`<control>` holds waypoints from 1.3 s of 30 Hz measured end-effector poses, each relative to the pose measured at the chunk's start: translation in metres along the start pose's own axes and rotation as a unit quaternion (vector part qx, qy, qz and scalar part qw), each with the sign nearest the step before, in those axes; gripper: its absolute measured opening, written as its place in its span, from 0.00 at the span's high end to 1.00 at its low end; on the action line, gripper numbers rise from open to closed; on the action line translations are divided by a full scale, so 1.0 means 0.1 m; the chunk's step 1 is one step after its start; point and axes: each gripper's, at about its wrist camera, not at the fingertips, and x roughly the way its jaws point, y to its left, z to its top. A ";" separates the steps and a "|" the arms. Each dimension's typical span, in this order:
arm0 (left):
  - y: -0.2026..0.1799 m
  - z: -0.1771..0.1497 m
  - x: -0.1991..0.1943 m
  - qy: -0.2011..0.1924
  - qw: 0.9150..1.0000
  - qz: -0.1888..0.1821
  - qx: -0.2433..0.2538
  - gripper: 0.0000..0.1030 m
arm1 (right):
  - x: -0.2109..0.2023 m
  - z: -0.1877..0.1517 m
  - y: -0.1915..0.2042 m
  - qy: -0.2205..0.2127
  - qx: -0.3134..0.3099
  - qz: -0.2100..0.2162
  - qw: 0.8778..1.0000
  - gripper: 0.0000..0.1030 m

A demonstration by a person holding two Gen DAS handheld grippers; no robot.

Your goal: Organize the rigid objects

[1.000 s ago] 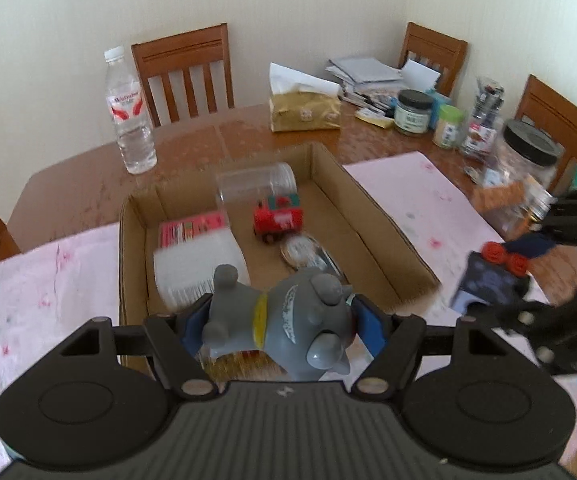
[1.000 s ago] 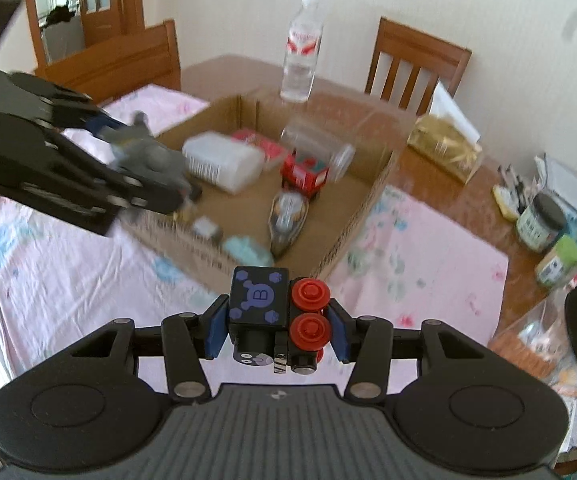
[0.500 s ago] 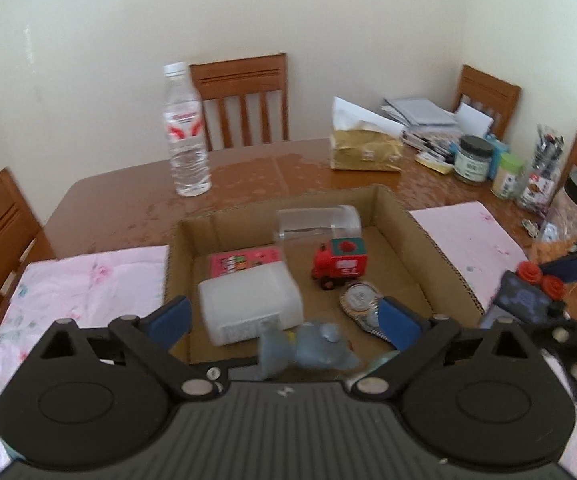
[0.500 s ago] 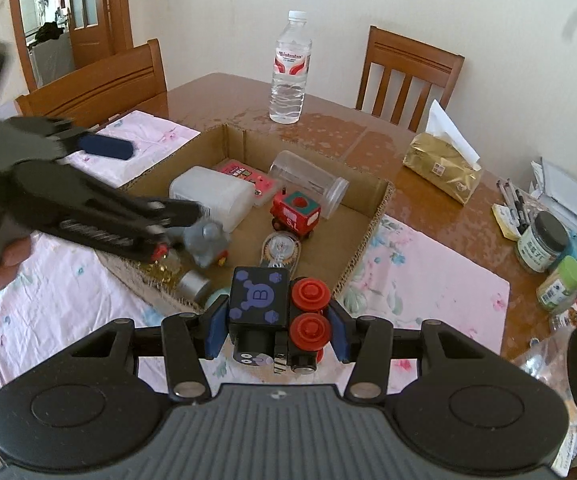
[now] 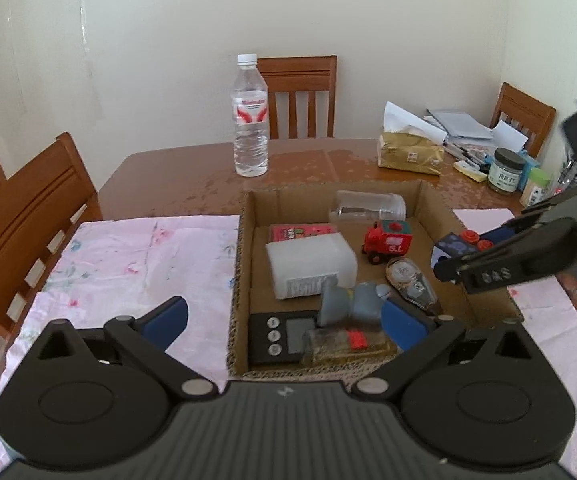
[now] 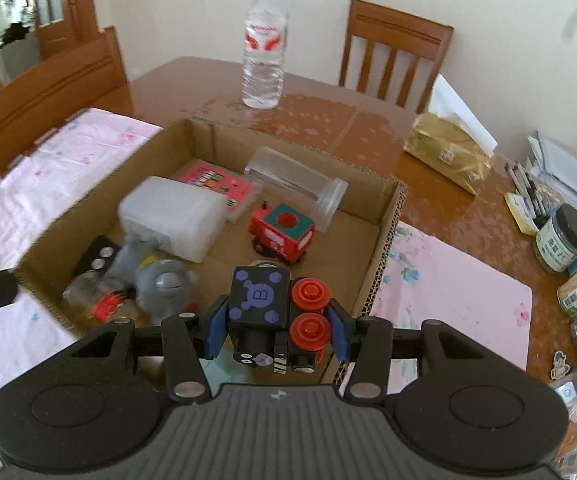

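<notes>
Home dining room: wooden table [image 5: 176, 176], chairs [image 5: 302, 92].

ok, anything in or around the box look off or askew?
Mainly the grey elephant toy: it lies tipped over in the cardboard box, propped on a small bottle and a black timer. The clear jar also lies on its side. No spill or damage visible.

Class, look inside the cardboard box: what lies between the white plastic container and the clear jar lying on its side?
A pink flat box lies between the white plastic container and the clear jar, against the container. The right wrist view shows it best.
</notes>
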 end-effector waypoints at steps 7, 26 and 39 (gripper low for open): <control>0.01 -0.01 -0.07 0.006 1.000 0.003 0.009 0.01 | -0.05 0.02 0.06 -0.016 0.013 -0.045 0.999 0.00; -0.08 0.37 -0.09 0.092 0.995 0.026 -0.013 0.00 | -0.90 -0.20 0.20 0.031 0.153 -0.091 0.984 0.00; -0.12 0.42 -0.10 0.098 0.995 0.027 -0.011 0.00 | -1.01 -0.21 0.21 0.024 0.169 -0.092 0.981 0.00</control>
